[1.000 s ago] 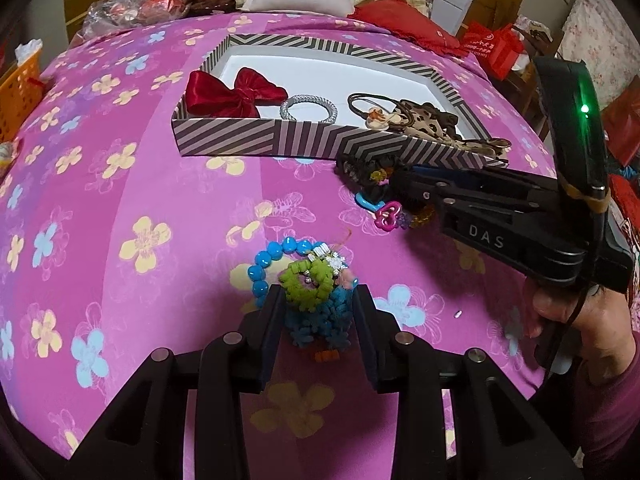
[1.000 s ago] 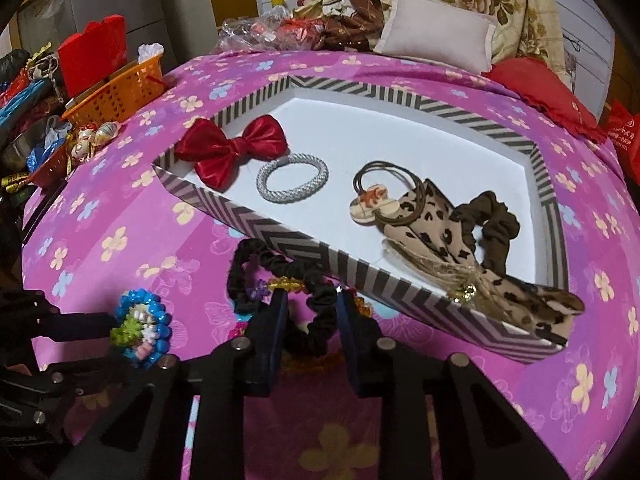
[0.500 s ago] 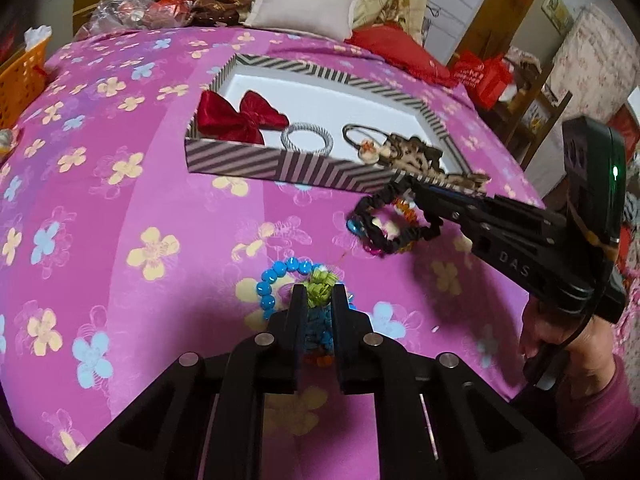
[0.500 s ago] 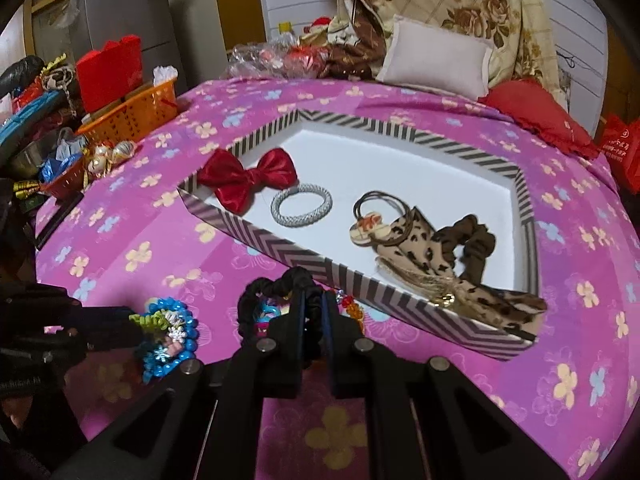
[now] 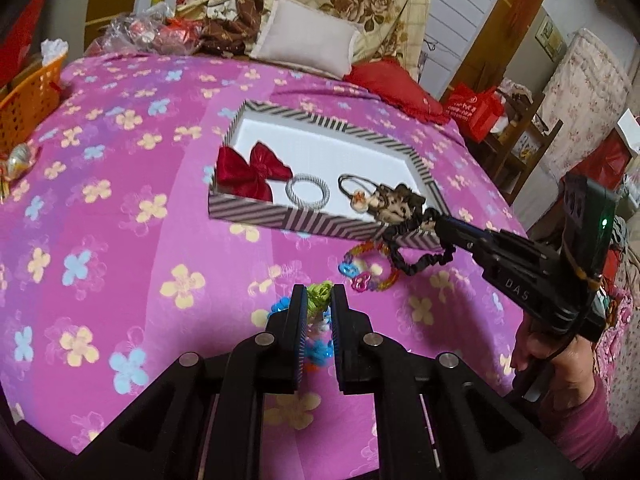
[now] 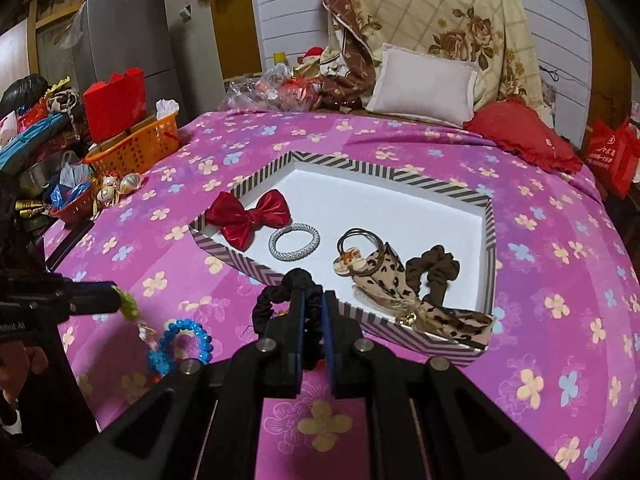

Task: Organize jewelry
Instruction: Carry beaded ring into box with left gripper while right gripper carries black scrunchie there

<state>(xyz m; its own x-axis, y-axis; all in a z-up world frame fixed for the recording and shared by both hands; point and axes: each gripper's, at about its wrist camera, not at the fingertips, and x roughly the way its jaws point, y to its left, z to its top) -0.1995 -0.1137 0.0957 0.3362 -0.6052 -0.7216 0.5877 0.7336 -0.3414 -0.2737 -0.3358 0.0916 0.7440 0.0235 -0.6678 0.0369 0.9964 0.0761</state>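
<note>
My left gripper [image 5: 319, 300] is shut on a green beaded bracelet [image 5: 320, 294]. Blue beads [image 5: 320, 349] of the same bunch trail below its fingers. In the right wrist view the left gripper [image 6: 116, 300] holds the green piece [image 6: 129, 307], and a blue bead ring [image 6: 185, 338] hangs down to the cover. My right gripper [image 6: 314, 300] is shut on a black scrunchie [image 6: 276, 298]. In the left wrist view the black scrunchie [image 5: 416, 266] dangles from the right gripper [image 5: 440, 229] by the box's near corner. A colourful plastic bracelet [image 5: 370, 270] lies on the cover.
The striped box [image 6: 400, 178] on the pink flowered bedcover [image 6: 540, 280] holds a red bow [image 6: 248, 218], a silver bangle [image 6: 295, 241], a shell hair tie [image 6: 352, 258], a leopard bow [image 6: 392, 276] and a brown scrunchie [image 6: 434, 270]. An orange basket [image 6: 136, 148] and clutter stand to the left, with pillows behind.
Both grippers closed on their pieces and rose off the bedcover. The black scrunchie came up with the right gripper, leaving the colourful bracelet lying there. The green beads rose with the left.
</note>
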